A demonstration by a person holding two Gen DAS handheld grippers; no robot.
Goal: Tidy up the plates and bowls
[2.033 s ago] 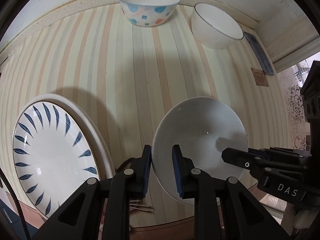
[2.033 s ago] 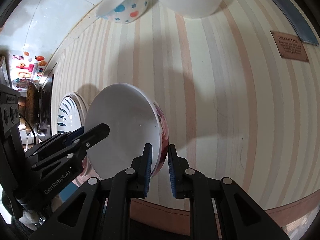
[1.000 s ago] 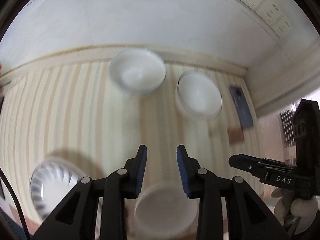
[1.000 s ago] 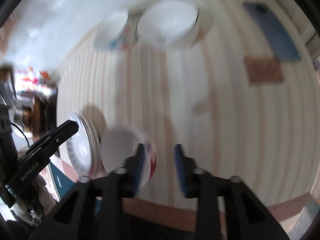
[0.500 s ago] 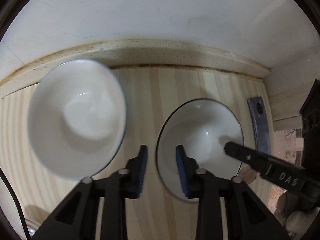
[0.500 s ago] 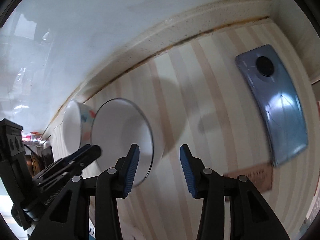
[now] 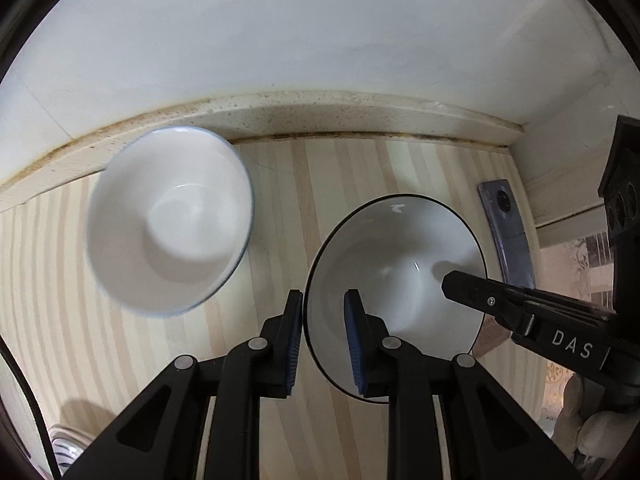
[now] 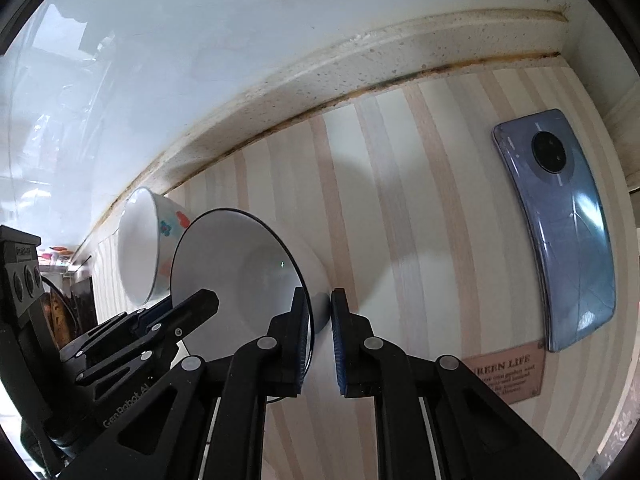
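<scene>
Both grippers (image 7: 322, 336) (image 8: 320, 336) clamp black-rimmed bowl (image 7: 396, 264) rim | phone (image 8: 560, 232) clearer in right view

I am looking down steeply from both grippers, close to the striped counter (image 7: 280, 184). Both views are showing the black-rimmed bowl (image 7: 396, 252), the phone (image 8: 560, 236) and the back wall (image 8: 200, 40).

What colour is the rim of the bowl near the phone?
Black, thin line; left wrist view.

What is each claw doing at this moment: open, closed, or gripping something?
Left claw: closed on the near rim of the black-rimmed bowl.
Right claw: closed on the same bowl's opposite rim.
</scene>
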